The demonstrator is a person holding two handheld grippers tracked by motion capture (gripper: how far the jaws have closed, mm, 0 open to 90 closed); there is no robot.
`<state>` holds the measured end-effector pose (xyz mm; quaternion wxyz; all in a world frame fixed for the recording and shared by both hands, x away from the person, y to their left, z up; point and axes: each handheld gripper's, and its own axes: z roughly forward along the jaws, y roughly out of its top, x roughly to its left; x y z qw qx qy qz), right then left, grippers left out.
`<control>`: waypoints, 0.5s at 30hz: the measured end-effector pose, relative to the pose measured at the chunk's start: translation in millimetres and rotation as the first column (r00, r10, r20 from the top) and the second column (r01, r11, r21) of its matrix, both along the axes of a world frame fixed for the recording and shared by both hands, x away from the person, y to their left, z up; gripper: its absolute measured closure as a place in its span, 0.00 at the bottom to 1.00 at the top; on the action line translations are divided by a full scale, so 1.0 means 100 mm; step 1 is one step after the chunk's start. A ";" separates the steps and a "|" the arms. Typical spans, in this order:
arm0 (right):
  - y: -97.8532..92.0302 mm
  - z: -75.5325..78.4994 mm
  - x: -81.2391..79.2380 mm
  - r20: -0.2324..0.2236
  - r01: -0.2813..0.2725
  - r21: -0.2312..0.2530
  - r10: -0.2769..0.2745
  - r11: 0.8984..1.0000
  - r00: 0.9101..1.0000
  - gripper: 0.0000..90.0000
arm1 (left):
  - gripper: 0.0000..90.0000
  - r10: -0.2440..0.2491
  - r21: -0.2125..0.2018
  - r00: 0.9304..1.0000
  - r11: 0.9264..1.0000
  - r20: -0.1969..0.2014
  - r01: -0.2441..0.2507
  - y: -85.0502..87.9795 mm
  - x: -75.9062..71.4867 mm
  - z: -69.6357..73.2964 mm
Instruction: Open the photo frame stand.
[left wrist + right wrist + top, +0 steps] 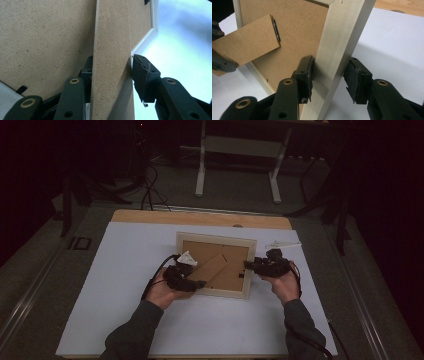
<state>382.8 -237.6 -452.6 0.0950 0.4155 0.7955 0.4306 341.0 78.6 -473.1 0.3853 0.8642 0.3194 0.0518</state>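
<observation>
Fibreboard formed the back of the picture frame (216, 264), which lay face down in the middle of the white table (125, 270), its long axis across. The right gripper (328, 75) clamped its right rail. The left gripper (111, 75) was closed on the stand leg (111, 50), which pointed diagonally toward the near left corner. Pulling hard could tear the leg's hinge (276, 30).

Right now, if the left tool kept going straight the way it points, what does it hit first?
The easel stand of the picture frame: the hardboard strip already lies between the left tool's jaws. Pushed on, it would likely run up the strip toward its hinge on the backing board; depth is unclear.
</observation>
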 end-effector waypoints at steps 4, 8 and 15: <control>0.00 0.03 -0.01 0.013 0.001 -0.007 -0.001 1.000 1.000 0.66 | 0.67 0.001 0.002 1.000 1.000 0.011 -0.001 -0.02 0.00 0.00; -0.01 0.06 -0.02 0.026 0.003 -0.004 -0.003 1.000 1.000 0.66 | 0.70 0.002 0.010 1.000 1.000 0.020 -0.002 -0.03 0.00 0.00; -0.02 0.12 -0.03 0.047 0.008 0.004 -0.008 1.000 0.999 0.68 | 0.73 0.016 0.016 0.999 1.000 0.034 -0.016 -0.05 0.02 0.02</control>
